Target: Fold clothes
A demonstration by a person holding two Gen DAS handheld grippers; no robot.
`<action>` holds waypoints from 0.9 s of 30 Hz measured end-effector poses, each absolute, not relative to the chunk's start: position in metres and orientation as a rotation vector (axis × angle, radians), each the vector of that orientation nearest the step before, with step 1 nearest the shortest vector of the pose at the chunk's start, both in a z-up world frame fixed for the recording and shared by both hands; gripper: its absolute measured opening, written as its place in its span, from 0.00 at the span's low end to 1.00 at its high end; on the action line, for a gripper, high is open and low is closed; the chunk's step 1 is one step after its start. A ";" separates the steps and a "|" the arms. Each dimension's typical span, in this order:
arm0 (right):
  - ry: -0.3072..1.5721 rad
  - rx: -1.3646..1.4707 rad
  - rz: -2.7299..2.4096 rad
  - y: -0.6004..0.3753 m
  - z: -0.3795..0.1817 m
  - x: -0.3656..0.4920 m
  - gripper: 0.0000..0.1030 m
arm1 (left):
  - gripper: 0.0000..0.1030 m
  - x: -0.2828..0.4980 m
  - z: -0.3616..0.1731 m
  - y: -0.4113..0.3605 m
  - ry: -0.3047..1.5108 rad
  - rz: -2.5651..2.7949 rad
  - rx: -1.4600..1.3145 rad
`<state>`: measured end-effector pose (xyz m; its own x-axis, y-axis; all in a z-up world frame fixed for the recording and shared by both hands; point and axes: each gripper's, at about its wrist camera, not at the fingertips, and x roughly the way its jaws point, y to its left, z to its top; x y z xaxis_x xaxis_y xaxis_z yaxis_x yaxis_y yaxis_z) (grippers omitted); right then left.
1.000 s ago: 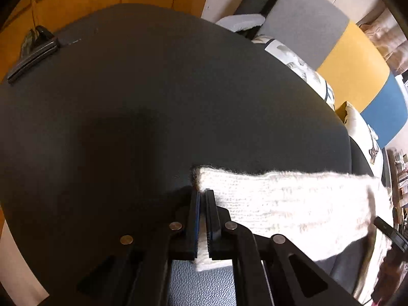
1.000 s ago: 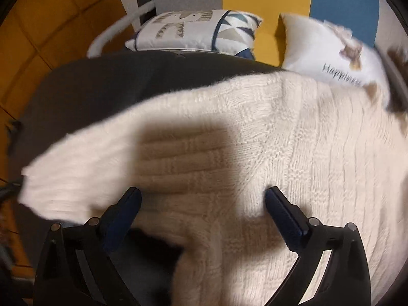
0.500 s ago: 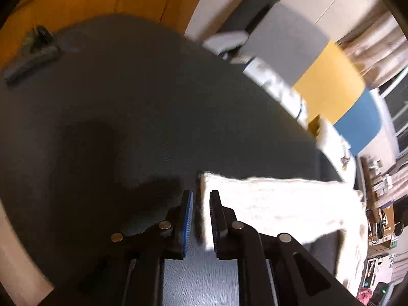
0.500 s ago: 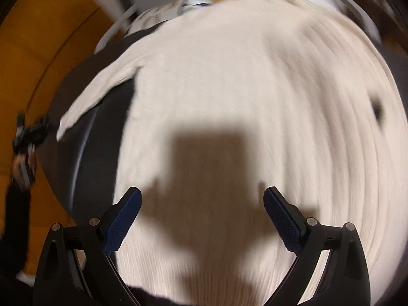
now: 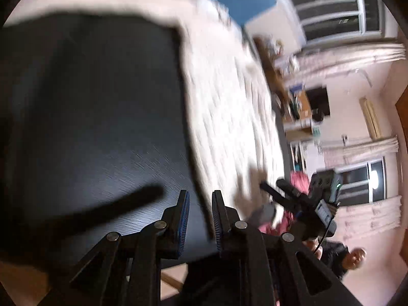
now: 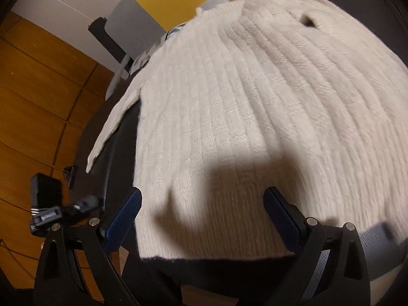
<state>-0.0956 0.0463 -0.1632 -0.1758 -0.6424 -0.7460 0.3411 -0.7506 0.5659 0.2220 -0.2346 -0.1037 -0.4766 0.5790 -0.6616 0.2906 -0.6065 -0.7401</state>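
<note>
In the right wrist view the right tool (image 6: 201, 219) hangs over the near edge of the dark tabletop (image 6: 112, 158), its blue-padded fingers (image 6: 122, 219) spread wide apart with nothing gripped. Beneath and beyond them lies the cream ribbed sweater (image 6: 242, 107), spread flat from the near edge across most of the tabletop toward the far edge; one sleeve (image 6: 112, 127) runs out along the left side. Past the far edge stand grey, yellow and blue panels (image 6: 158, 7).

In the blurred left wrist view the left tool (image 5: 200, 216) has just been opening; its fingers (image 5: 184, 219) stand slightly apart over bare tabletop (image 5: 89, 107) at the near edge, with nothing between them. The sweater (image 5: 224, 107) lies just to the right of it, stretching away. Farther right the other tool (image 5: 293, 199) shows beside the sweater's edge.

No containers are visible on the tabletop.
</note>
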 end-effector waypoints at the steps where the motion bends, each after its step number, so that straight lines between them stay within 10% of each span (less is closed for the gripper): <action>1: -0.368 1.446 -1.981 0.050 -0.164 -0.094 0.95 | 0.16 0.211 -0.112 -0.230 -1.292 2.169 -1.518; 27: -0.544 1.384 -1.994 0.109 -0.165 -0.076 0.95 | 0.11 0.178 -0.123 -0.287 -1.418 2.296 -1.569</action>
<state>-0.0764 0.1090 -0.1649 -0.2384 -0.7060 -0.6669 0.2693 -0.7078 0.6531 0.1783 -0.2869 -0.1232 -0.4945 0.4715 -0.7302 0.4417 -0.5873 -0.6782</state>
